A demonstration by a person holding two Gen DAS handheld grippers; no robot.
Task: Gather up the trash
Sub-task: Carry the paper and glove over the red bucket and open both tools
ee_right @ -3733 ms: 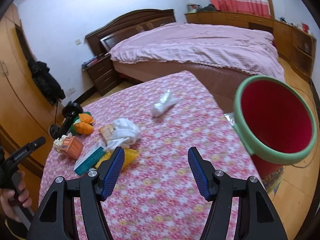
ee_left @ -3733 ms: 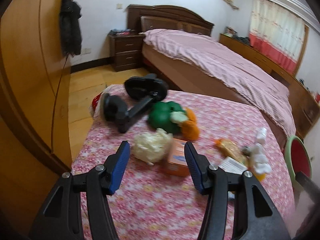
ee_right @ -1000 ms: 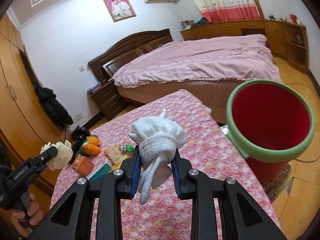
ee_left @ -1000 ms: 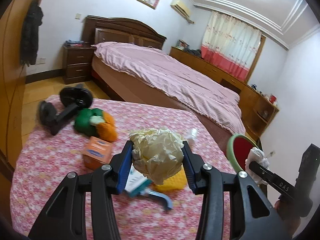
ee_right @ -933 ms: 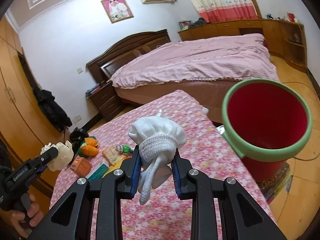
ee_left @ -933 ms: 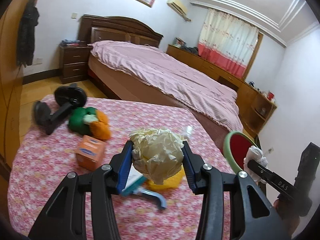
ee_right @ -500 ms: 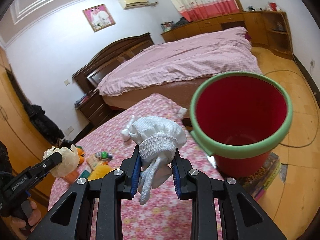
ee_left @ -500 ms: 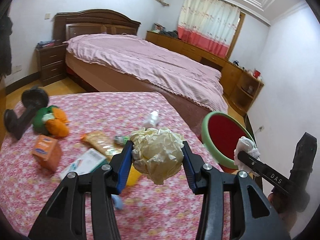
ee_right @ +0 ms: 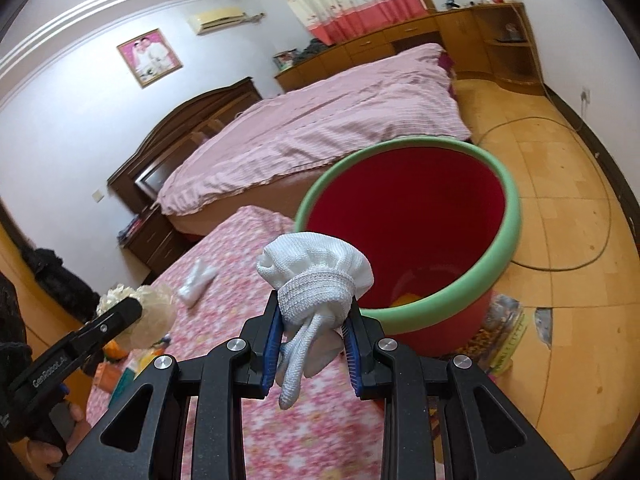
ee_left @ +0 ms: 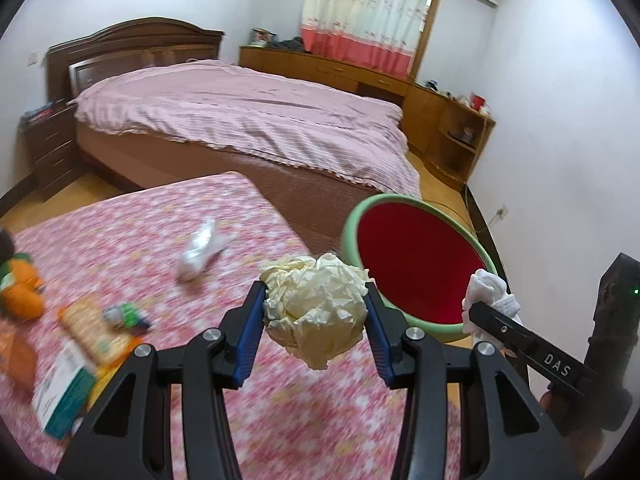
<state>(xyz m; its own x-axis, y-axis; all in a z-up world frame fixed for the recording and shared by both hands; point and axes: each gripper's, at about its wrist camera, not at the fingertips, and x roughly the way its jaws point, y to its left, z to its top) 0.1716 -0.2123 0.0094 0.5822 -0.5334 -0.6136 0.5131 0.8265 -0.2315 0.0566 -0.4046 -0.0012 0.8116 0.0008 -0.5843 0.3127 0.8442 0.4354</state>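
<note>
My left gripper (ee_left: 316, 312) is shut on a crumpled cream paper ball (ee_left: 316, 312), held above the floral table's right edge, just left of the red bucket with a green rim (ee_left: 420, 264). My right gripper (ee_right: 312, 320) is shut on a balled white glove (ee_right: 316, 276), held in front of the bucket's near rim (ee_right: 420, 308). The bucket stands on the floor beside the table. A crumpled white wrapper (ee_left: 200, 252) lies on the table; it also shows in the right wrist view (ee_right: 198, 276).
The floral table (ee_left: 280, 420) holds a teal-white box (ee_left: 64, 384), a snack packet (ee_left: 88, 328), a small green item (ee_left: 124, 314) and an orange-green plush (ee_left: 20, 292). A pink bed (ee_left: 240, 120) lies behind. A cable (ee_right: 580, 248) runs over the floor.
Both grippers, earlier open above the table, hold their items now. In the last second both have swung right toward the bucket, which looms larger and closer in each view.
</note>
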